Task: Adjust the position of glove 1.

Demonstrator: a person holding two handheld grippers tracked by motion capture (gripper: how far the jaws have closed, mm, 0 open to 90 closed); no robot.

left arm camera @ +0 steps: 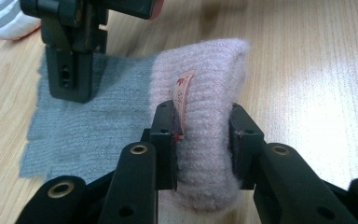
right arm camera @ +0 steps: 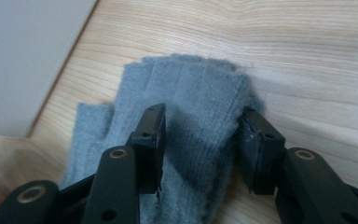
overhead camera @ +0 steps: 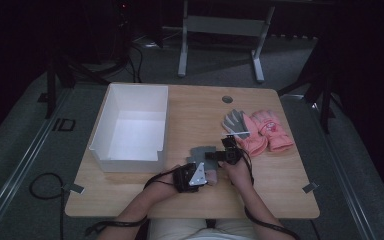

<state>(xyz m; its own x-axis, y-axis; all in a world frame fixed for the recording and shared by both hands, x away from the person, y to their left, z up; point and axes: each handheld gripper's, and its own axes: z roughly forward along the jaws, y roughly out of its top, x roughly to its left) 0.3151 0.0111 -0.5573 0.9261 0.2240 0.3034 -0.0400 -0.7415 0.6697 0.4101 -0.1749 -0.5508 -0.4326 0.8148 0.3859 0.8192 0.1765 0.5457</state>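
Gloves on the table, and both grippers are down on the same one near the front edge; it is a knitted grey fingerless glove (right arm camera: 186, 112) with a pale pink cuff (left arm camera: 209, 107), lying flat on the wooden table (overhead camera: 280, 190) just in front of the white box (overhead camera: 130, 125); in the high view the left gripper (overhead camera: 196, 176) sits at the near end of it and the right gripper (overhead camera: 228, 154) comes in from the other side, the two hands close together. Left gripper view now; the jaws are clamped on the pink cuff, one pad on each side, the knit bulging up between them, and a small pinkish label (left arm camera: 182, 95) stands up from the cuff right against the left-hand pad; beyond it the grey body of the glove stretches away flat, and the other gripper stands upright on that grey knit near its far edge. Right gripper view; the jaws straddle the grey part, half open, one pad pressing onto the knit and the other at the glove's edge where it meets the wood; whether they actually pinch the fabric I cannot tell; the short finger stubs point away toward the box wall at the upper left. Well off to the right of the table lie a grey and white glove (overhead camera: 235, 122) and a pair of pink padded gloves (overhead camera: 270, 132), touching one another, apart from the grippers.
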